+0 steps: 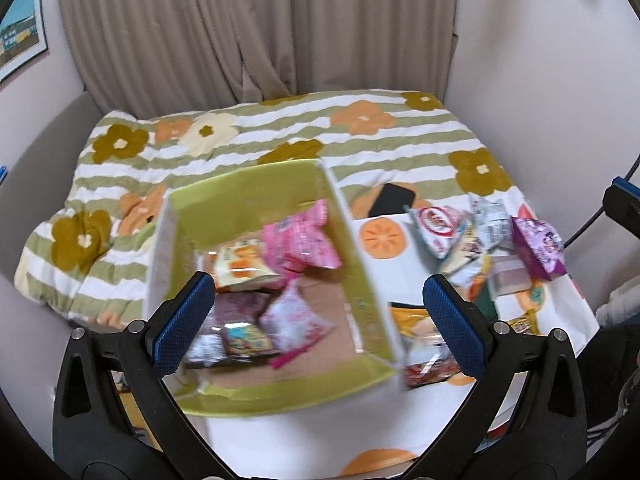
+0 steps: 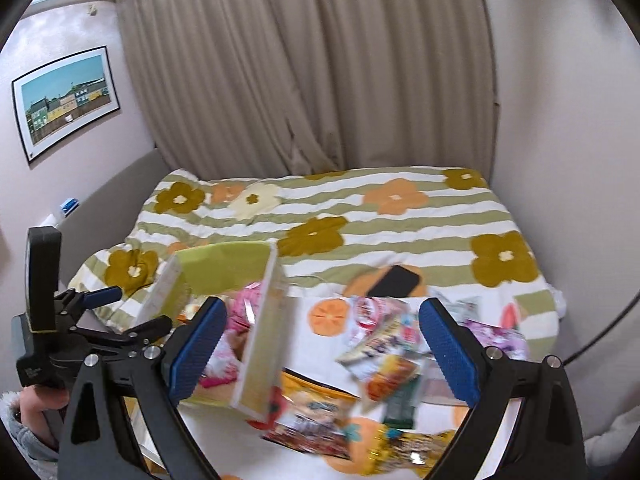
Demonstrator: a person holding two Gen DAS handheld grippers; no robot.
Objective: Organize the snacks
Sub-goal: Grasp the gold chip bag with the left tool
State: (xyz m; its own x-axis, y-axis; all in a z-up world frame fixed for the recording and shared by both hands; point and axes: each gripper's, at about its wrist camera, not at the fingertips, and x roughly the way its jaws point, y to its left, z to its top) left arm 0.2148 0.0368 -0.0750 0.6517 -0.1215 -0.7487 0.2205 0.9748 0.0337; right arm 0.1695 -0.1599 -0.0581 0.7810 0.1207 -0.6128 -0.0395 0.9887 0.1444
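Left gripper (image 1: 318, 316) fills the lower part of its own frame, jaws spread wide w/ nothing between the blue pads (image 1: 188, 320); it hangs above the green box (image 1: 256, 188), which sits centre frame. Inside the box: pink packet (image 1: 304, 240), orange-and-white packet (image 1: 240, 266), dark packet (image 1: 236, 312), pale pink packet (image 1: 296, 320). All blurred, labels unreadable.

Right gripper (image 2: 320, 348) is likewise wide apart, lower half of its frame, holding nothing. Between and beyond its pads (image 2: 452, 348) lies a loose pile of snack packets (image 2: 384, 360) on a white cloth w/ orange prints (image 2: 320, 320), right of the box. From this view the box (image 2: 260, 332) is left of centre, its near wall facing the camera.

In the left wrist view, more packets sit right of the box: red-and-white bag (image 1: 438, 228), purple box (image 1: 538, 248). Black phone (image 1: 392, 200) lies just behind them, upper right of the box.

Striped flower blanket (image 1: 360, 128) covers the bed behind; beige curtain (image 1: 256, 28) across the top. Framed picture (image 2: 66, 100) upper left in the right wrist view. Left gripper shows at that frame's lower left, w/ a hand (image 2: 40, 404) under it.
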